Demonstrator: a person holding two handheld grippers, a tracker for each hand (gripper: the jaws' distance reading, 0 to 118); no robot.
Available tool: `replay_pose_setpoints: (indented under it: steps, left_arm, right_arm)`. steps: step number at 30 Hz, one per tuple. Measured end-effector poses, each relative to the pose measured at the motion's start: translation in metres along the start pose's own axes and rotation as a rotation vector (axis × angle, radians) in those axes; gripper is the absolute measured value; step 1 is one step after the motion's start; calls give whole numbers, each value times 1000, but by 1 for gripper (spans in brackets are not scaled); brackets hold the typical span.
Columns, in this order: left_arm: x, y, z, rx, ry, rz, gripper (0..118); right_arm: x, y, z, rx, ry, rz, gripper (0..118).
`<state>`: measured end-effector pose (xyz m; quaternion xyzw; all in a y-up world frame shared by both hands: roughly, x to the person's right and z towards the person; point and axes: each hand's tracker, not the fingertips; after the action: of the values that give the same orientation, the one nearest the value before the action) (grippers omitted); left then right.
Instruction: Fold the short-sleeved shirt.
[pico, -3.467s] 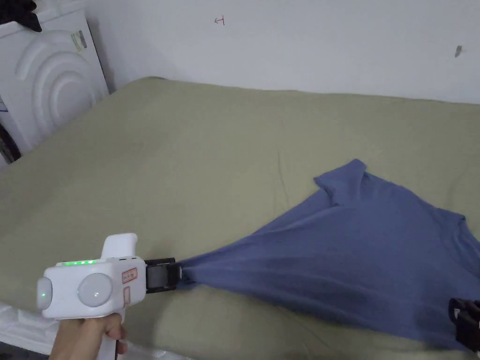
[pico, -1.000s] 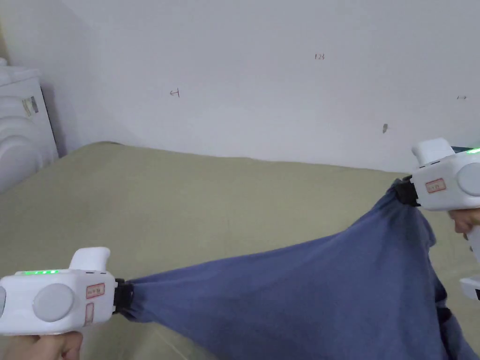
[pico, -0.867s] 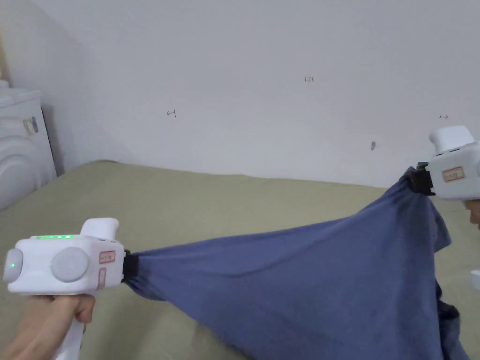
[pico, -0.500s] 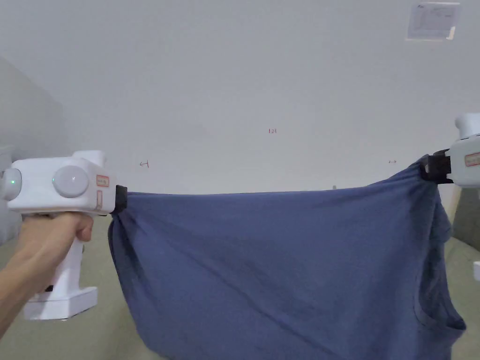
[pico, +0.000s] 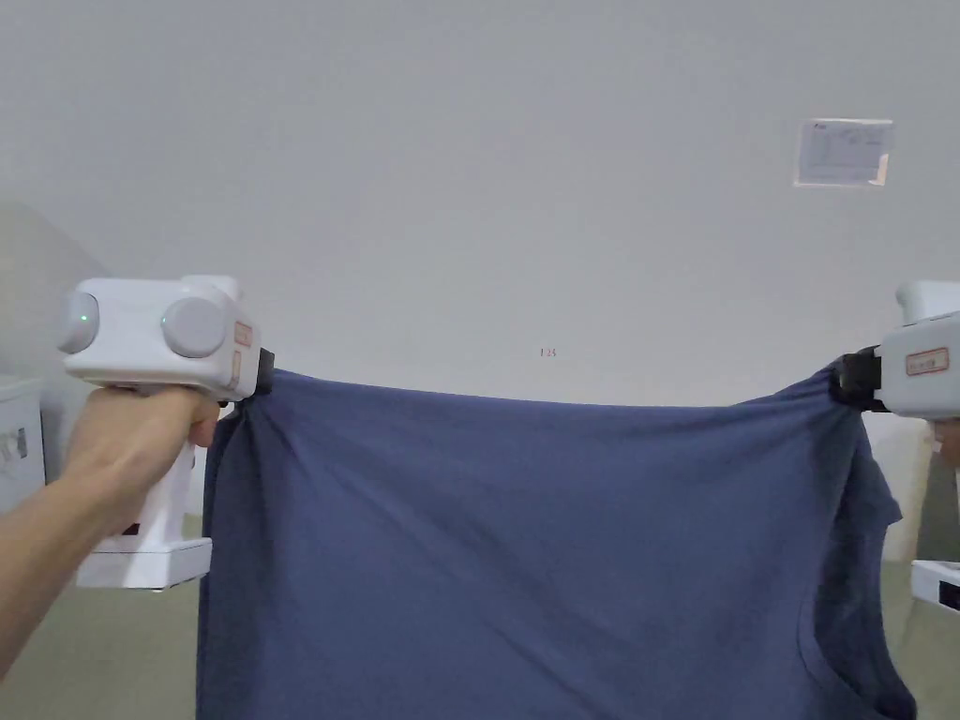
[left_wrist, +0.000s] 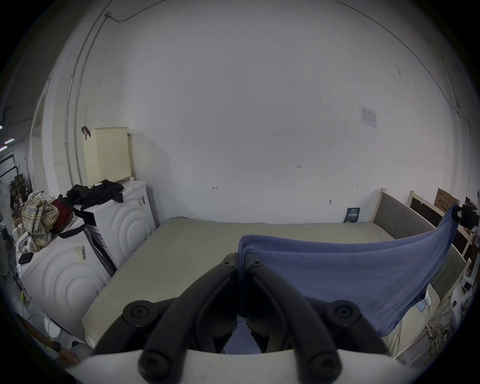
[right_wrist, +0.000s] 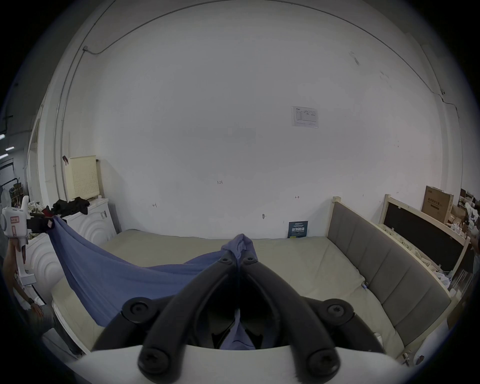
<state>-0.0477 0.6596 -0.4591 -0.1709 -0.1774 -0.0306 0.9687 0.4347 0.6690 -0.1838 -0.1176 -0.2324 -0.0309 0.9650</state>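
Observation:
The blue short-sleeved shirt (pico: 534, 553) hangs spread in the air in front of me, its top edge stretched between both grippers. My left gripper (pico: 265, 372) is shut on the shirt's upper left corner. My right gripper (pico: 844, 380) is shut on the upper right corner, where a sleeve droops below it. In the left gripper view the jaws (left_wrist: 241, 261) pinch blue cloth, and the shirt (left_wrist: 350, 275) runs off right to the other gripper (left_wrist: 465, 215). In the right gripper view the jaws (right_wrist: 238, 259) pinch a bunch of cloth, and the shirt (right_wrist: 117, 278) runs left to the other gripper (right_wrist: 39, 224).
A bed with an olive-green sheet (left_wrist: 207, 249) lies below the shirt, with a grey padded headboard (right_wrist: 384, 267) on its right. White washing machines (left_wrist: 65, 270) with clothes piled on top stand to the left. A white wall (pico: 487, 187) is behind.
Both grippers have lifted the shirt off the bed and pulled it out wide; it went from a slanted drape to hanging flat with a level top edge. My head view has tilted up.

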Motion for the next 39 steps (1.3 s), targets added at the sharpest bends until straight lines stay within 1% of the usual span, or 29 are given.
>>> replay_pose_setpoints:
  steps: [4,8,10,12,14,19,22,25,28,32,36,39]
  left_arm:
    - [0,7,-11,-1,22,-7,0]
    - [5,14,-29,4,31,-13,0]
    - [10,18,-39,6,40,-28,0]
    - [16,22,-49,15,36,-31,0]
    - [22,30,-63,17,39,-41,0]
    - [31,56,-102,20,65,-42,0]
    - [39,71,-124,34,87,-71,0]
    - [44,82,-149,44,109,-83,0]
    - [50,86,-174,55,134,-84,0]
    - [60,85,-214,50,164,-120,0]
    - [64,86,-252,44,164,-88,0]
    - [62,82,-278,35,143,-48,0]
  right_arm:
    - [-4,10,-14,-2,-4,15,2]
    - [-5,21,-35,-3,-10,12,2]
    - [-6,27,-49,-13,-26,30,2]
    - [-9,34,-66,-30,-56,73,2]
    - [-11,40,-85,-35,-69,99,2]
    - [-12,57,-130,-38,-80,96,2]
    - [-16,68,-157,-32,-91,113,2]
    - [-19,80,-185,-19,-99,111,2]
    - [-23,88,-210,-13,-108,124,2]
    - [-29,94,-245,-18,-133,152,2]
    - [-31,95,-279,-11,-127,129,2]
    - [-32,84,-304,-33,-124,146,2]
